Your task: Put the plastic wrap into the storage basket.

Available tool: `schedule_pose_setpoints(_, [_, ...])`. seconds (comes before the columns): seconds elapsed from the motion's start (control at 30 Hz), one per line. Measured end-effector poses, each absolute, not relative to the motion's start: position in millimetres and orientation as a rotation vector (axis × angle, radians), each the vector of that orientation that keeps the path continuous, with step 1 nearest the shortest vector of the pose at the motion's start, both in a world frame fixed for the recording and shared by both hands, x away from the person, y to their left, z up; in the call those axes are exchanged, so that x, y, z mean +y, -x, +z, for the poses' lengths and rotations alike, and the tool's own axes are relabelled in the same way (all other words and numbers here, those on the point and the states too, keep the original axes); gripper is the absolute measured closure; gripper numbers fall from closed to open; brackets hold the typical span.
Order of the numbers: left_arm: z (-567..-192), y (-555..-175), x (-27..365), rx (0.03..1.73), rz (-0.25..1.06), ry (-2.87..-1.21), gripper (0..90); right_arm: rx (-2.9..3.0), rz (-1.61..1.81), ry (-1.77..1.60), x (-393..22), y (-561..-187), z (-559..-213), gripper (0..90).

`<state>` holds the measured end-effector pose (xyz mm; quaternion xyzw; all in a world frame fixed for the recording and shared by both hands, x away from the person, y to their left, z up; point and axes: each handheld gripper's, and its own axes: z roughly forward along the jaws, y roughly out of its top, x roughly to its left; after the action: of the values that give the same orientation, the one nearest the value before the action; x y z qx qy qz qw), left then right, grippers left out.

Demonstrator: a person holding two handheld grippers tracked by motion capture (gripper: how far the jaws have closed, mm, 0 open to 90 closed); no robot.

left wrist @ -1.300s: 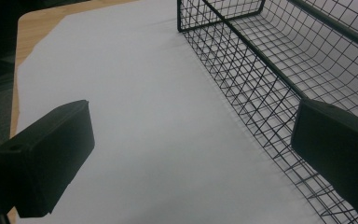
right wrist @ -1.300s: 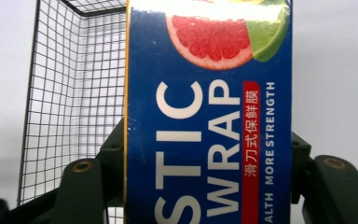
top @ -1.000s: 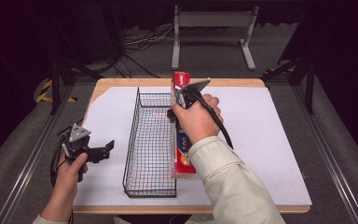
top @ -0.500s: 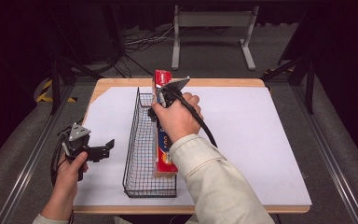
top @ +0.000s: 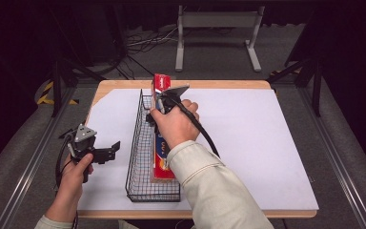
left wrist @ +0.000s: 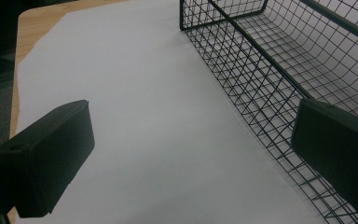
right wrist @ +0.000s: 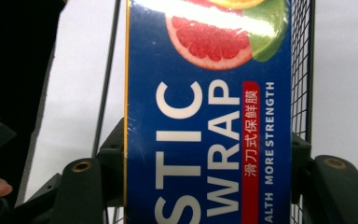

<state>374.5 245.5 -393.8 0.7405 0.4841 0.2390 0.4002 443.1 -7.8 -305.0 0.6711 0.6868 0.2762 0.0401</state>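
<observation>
Two tools in your hands: right tool (top: 158,106) pinches plastic wrap box (right wrist: 208,121) across its width, box over wire basket (top: 138,157), near end low by basket's right wall; left tool (top: 106,151) spread wide, empty, above white sheet (left wrist: 158,130) on table (top: 119,87), just left of basket

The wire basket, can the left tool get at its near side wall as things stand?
Probably yes. The left tool hangs open beside the wire basket, with bare white paper between them. The plastic wrap box and right tool sit at its far side.
</observation>
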Motion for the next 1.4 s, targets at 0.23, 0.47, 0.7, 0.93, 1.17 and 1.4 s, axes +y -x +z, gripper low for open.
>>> schedule_pose_setpoints(0.23, [-394.2, -375.1, 245.5, 1.226, 0.606, -1.876, 0.1, 2.106, 0.798, -2.089, -6.5, -446.1, -330.8, 39.7])
schedule_pose_setpoints(0.47, [-393.5, -374.9, 245.8, 1.231, 0.612, -1.869, 0.1, 2.093, 0.779, -2.104, -4.8, -444.8, -341.5, 39.5])
schedule_pose_setpoints(0.7, [-393.4, -375.0, 246.4, 1.232, 0.616, -1.870, 0.1, 2.108, 0.745, -2.121, -0.9, -443.7, -349.6, 39.4])
schedule_pose_setpoints(0.93, [-394.0, -375.5, 247.5, 1.237, 0.618, -1.863, 0.1, 2.103, 0.694, -2.158, 0.6, -445.8, -357.2, 39.2])
schedule_pose_setpoints(1.17, [-394.8, -375.6, 246.2, 1.236, 0.609, -1.870, 0.1, 2.099, 0.662, -2.176, 4.2, -446.9, -362.5, 39.2])
schedule_pose_setpoints(1.4, [-396.2, -376.4, 246.9, 1.237, 0.607, -1.863, 0.1, 2.079, 0.595, -2.174, 5.3, -448.6, -372.5, 39.0])
